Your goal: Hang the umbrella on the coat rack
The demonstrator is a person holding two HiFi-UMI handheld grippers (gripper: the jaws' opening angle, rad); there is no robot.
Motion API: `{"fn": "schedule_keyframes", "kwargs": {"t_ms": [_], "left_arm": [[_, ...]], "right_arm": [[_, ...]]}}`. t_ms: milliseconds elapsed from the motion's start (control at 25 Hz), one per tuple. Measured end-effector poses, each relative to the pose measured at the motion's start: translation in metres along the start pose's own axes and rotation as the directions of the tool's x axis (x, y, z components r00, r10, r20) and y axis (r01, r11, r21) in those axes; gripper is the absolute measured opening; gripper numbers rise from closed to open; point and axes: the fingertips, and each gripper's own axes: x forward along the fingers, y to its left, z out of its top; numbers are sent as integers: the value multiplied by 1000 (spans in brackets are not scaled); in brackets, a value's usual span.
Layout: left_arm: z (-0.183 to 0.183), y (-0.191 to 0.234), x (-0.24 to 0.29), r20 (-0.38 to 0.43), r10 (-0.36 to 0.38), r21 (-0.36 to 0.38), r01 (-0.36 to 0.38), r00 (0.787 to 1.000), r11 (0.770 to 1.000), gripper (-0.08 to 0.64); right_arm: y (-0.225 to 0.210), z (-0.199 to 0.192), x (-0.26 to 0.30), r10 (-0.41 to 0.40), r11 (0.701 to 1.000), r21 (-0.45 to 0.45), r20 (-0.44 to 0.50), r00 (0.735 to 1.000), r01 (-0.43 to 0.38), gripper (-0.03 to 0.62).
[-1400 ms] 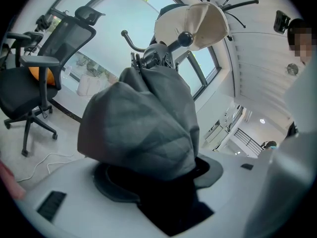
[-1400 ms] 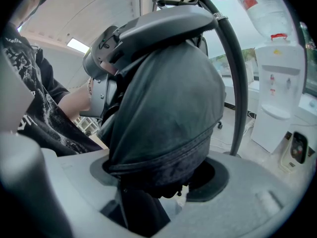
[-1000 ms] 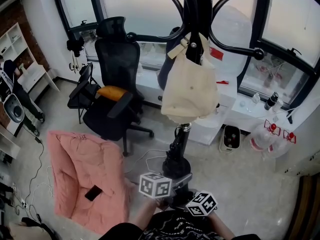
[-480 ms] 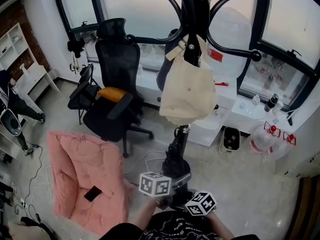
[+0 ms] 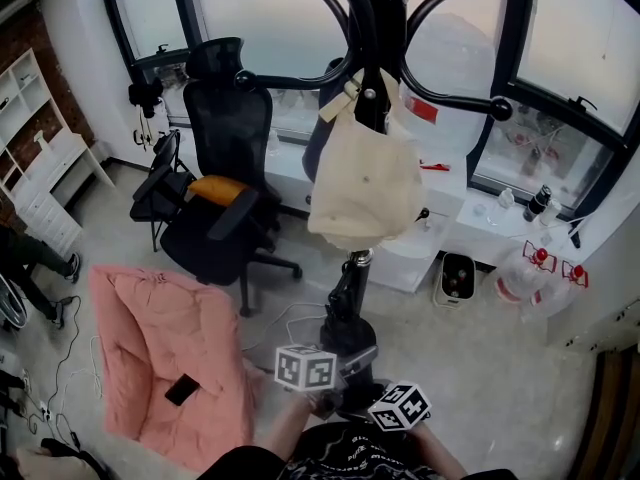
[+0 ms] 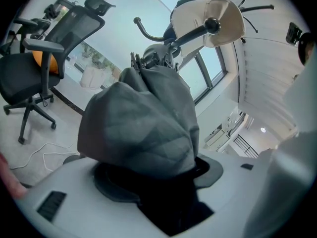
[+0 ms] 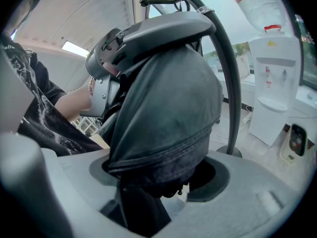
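Note:
A folded dark grey umbrella (image 6: pixel 141 128) fills the left gripper view, with my left gripper (image 6: pixel 153 185) shut on its bunched fabric. The same umbrella (image 7: pixel 166 118) sits between the right gripper's (image 7: pixel 158 185) jaws, which are shut on it too. In the head view only the two marker cubes show, the left (image 5: pixel 305 368) and the right (image 5: pixel 400 406), low at the picture's bottom edge; the umbrella is hidden under them. Just beyond them stands the black coat rack (image 5: pixel 385 28), with a cream tote bag (image 5: pixel 362 178) hanging on it. One ball-tipped hook (image 6: pixel 212 25) rises above the umbrella.
A black office chair (image 5: pixel 225 183) stands left of the rack and a pink cushion (image 5: pixel 165 343) with a dark phone on it lies on the floor. A white water dispenser (image 7: pixel 272 93) and low window-side counters (image 5: pixel 500 223) are behind the rack. A person's legs (image 5: pixel 30 258) show at the left edge.
Both grippers stay where they were with the umbrella. The head view has drifted slightly, and the person at the left edge has moved lower and further out of view.

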Motion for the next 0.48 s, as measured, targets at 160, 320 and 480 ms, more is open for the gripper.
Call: {"fn": "schedule_keyframes", "kwargs": {"t_ms": [160,320,480], "left_arm": [[-2,5,1,0,8,-13,-8,1000,1000,278],[-3,8,2,3,9,-31,-9,1000,999,278],[-4,8,5,-4,12,-28,-12,1000,1000,278]], "right_arm": [[-2,-1,1,-4,1000,0,-13,1000,4,341],[-4,-5,1,-2,1000,4,-30,1000,2,348],[-7,-7,2,-22,1000,-5,-50,999,21,359]]}}
